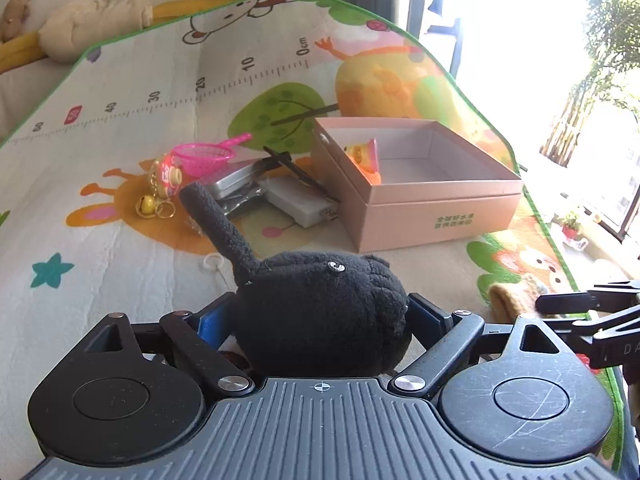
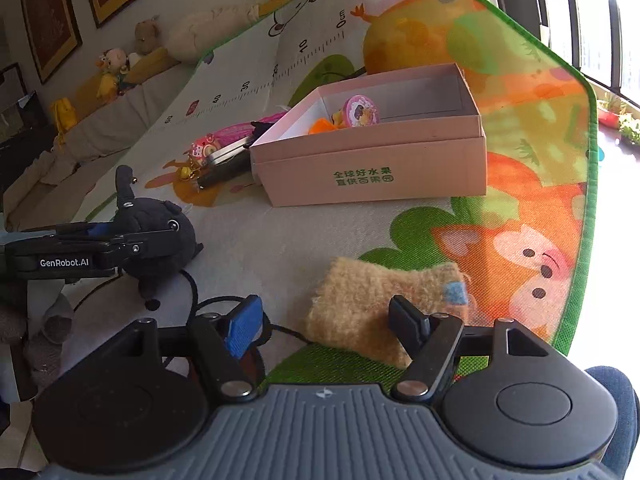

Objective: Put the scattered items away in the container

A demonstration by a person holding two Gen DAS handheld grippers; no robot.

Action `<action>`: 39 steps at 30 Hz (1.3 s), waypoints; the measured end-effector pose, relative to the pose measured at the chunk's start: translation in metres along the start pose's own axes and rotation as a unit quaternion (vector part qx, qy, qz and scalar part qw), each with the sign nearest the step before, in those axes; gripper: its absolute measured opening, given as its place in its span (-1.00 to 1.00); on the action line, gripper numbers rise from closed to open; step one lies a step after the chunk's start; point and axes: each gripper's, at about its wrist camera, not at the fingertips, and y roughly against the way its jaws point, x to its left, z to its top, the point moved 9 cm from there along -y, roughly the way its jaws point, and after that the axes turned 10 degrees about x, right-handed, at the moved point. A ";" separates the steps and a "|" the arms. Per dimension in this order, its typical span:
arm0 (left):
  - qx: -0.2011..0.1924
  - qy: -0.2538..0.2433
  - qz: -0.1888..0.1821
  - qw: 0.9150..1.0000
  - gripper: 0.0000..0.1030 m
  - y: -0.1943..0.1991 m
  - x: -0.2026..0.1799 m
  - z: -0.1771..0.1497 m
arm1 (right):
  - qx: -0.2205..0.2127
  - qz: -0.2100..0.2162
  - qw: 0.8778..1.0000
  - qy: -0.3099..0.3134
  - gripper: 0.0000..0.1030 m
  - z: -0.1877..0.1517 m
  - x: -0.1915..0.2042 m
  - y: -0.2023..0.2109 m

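The left gripper (image 1: 320, 312) clasps a round, fuzzy black plush toy (image 1: 320, 304); the right gripper (image 2: 330, 320) spreads wide over a shaggy tan pouch (image 2: 360, 300) near the smooth pink cardboard box (image 2: 372, 168).

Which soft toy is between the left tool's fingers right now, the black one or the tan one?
The black plush toy, tail sticking up, sits between the left tool fingers. The tan fuzzy piece lies flat on the mat by the right tool.

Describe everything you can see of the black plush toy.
The black plush toy is round and fuzzy, with a small shiny eye and a long stalk-like limb sticking up. It sits between the fingers of the left claw, which flank its sides over the play mat, short of the pink box.
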 end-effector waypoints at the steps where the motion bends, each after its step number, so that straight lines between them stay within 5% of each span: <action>1: -0.002 0.001 -0.004 1.000 0.81 0.003 -0.001 -0.001 | 0.005 0.012 1.000 0.001 0.46 -0.003 0.008 0.000; 9: -0.026 0.000 0.007 1.000 0.89 0.025 0.002 -0.006 | -0.003 0.035 0.996 0.086 0.52 -0.020 0.060 0.020; 12: -0.024 -0.007 0.031 0.999 0.97 0.027 0.005 -0.014 | -0.042 -0.003 0.990 0.132 0.94 -0.018 0.057 0.037; 15: -0.015 -0.012 0.038 0.999 1.00 0.024 0.006 -0.022 | -0.052 -0.025 0.985 0.165 1.00 -0.015 0.050 0.042; 24: 0.006 -0.005 0.040 0.999 1.00 0.014 0.005 -0.034 | 0.026 -0.012 0.998 0.051 1.00 -0.011 -0.004 -0.002; 31: 0.006 -0.009 0.042 0.999 1.00 0.013 0.002 -0.034 | 0.027 0.019 0.992 0.119 1.00 -0.042 0.041 0.007; 34: -0.007 -0.022 0.048 0.999 1.00 0.020 -0.002 -0.030 | 0.019 -0.008 0.989 0.146 1.00 -0.047 0.047 0.005; 39: -0.094 -0.100 0.068 0.988 1.00 0.053 -0.024 -0.011 | 0.006 -0.023 0.990 0.136 1.00 -0.050 0.042 0.000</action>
